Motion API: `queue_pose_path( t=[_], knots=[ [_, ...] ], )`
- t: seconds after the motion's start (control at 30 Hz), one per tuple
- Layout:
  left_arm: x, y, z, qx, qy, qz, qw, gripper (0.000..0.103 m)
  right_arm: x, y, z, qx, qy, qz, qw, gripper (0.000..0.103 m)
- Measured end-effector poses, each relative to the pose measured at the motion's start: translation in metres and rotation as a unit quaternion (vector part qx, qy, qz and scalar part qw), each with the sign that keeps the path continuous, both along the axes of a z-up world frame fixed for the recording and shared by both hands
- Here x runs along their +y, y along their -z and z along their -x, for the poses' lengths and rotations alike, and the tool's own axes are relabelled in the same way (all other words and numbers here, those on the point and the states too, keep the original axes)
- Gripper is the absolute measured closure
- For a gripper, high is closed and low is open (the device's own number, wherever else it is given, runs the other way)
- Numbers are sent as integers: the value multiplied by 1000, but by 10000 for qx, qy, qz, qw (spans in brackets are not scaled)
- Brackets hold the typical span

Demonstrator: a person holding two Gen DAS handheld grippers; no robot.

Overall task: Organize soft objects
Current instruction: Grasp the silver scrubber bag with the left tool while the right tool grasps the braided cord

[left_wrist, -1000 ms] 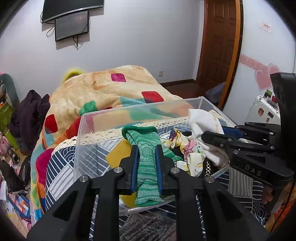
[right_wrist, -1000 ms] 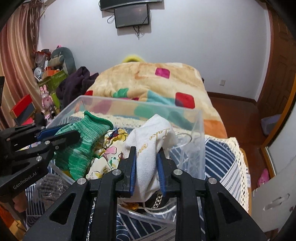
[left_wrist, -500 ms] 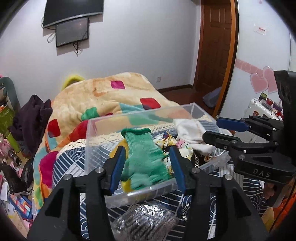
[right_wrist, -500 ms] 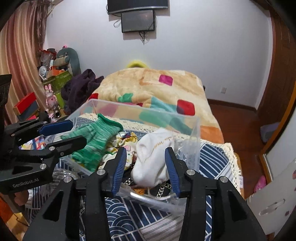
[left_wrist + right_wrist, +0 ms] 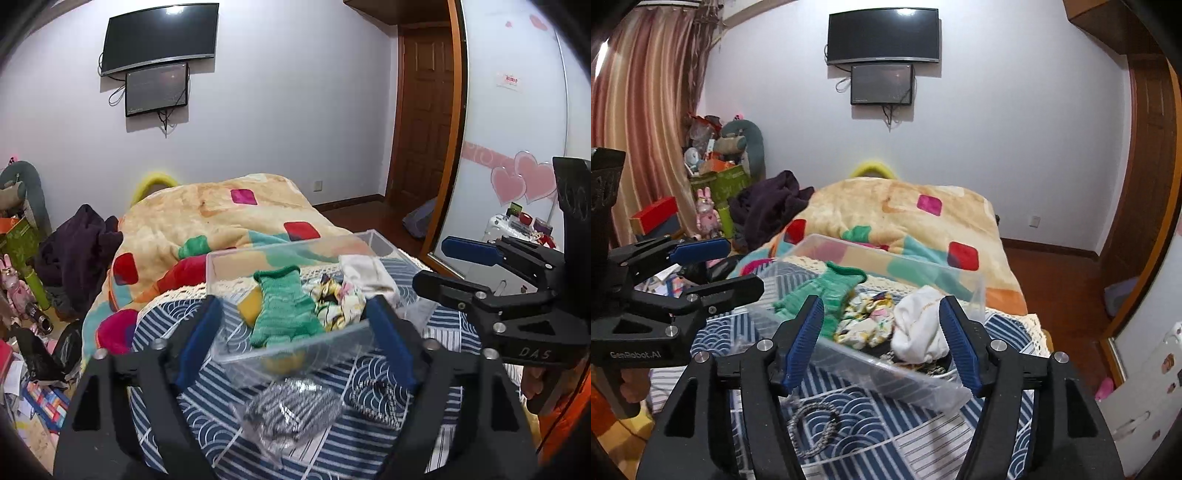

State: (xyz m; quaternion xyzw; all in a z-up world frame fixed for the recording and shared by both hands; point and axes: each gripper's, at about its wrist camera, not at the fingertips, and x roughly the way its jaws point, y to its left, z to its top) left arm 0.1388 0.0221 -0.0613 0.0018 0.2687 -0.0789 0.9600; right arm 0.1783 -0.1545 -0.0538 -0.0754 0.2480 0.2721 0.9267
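A clear plastic bin point(image 5: 295, 347) point(image 5: 879, 373) stands on a blue patterned cloth. In it lie a green knit glove point(image 5: 286, 308) point(image 5: 827, 291), a white cloth point(image 5: 369, 275) point(image 5: 919, 325), a floral fabric piece point(image 5: 332, 306) point(image 5: 866, 321) and a yellow item point(image 5: 249, 308). My left gripper point(image 5: 295, 332) is open and empty, held back from the bin's near wall. My right gripper point(image 5: 881, 334) is open and empty, also short of the bin. A striped grey fabric in plastic wrap point(image 5: 291, 410) and a braided band point(image 5: 814, 424) lie on the cloth in front of the bin.
A bed with an orange patchwork blanket point(image 5: 221, 221) point(image 5: 905, 218) lies behind the bin. Dark clothes point(image 5: 77, 247) and clutter sit at the left. A wooden door point(image 5: 424, 122) and a white cabinet point(image 5: 1145, 387) are at the right.
Both grippers opened, letting go of the green glove and the white cloth, which now lie in the bin. Both grippers pulled back and up away from the bin.
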Motion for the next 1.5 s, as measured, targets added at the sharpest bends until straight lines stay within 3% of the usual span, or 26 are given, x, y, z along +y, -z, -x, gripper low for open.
queue_pose_path(
  t=[0.13, 0.5, 0.7, 0.8, 0.93, 1.07, 1.17, 1.5],
  knots=[
    [4, 12, 9, 203, 6, 10, 9998, 11, 1, 9, 7, 127, -66, -86, 9999, 41],
    [7, 73, 15, 1078, -66, -97, 9941, 11, 16, 66, 14, 1124, -387, -122, 9928, 41],
    [11, 95, 14, 1283, -207, 6, 9915, 12, 21, 90, 21, 1424, -441, 30, 9888, 41],
    [11, 101, 10, 1322, -241, 7, 9909, 23, 22, 96, 21, 1558, -502, 59, 9865, 44],
    [9, 106, 3, 1408, -219, 23, 9898, 45, 24, 101, 19, 1724, -581, 64, 9833, 64],
    [7, 106, 5, 1373, -140, 51, 9904, 60, 22, 104, 19, 1764, -553, 94, 9827, 73],
    [6, 105, 9, 1339, -122, 40, 9909, 67, 20, 104, 20, 1739, -558, 75, 9832, 90],
    [6, 88, 29, 1115, -83, 114, 9937, 73, 13, 91, 28, 1431, -544, -25, 9882, 93]
  ],
)
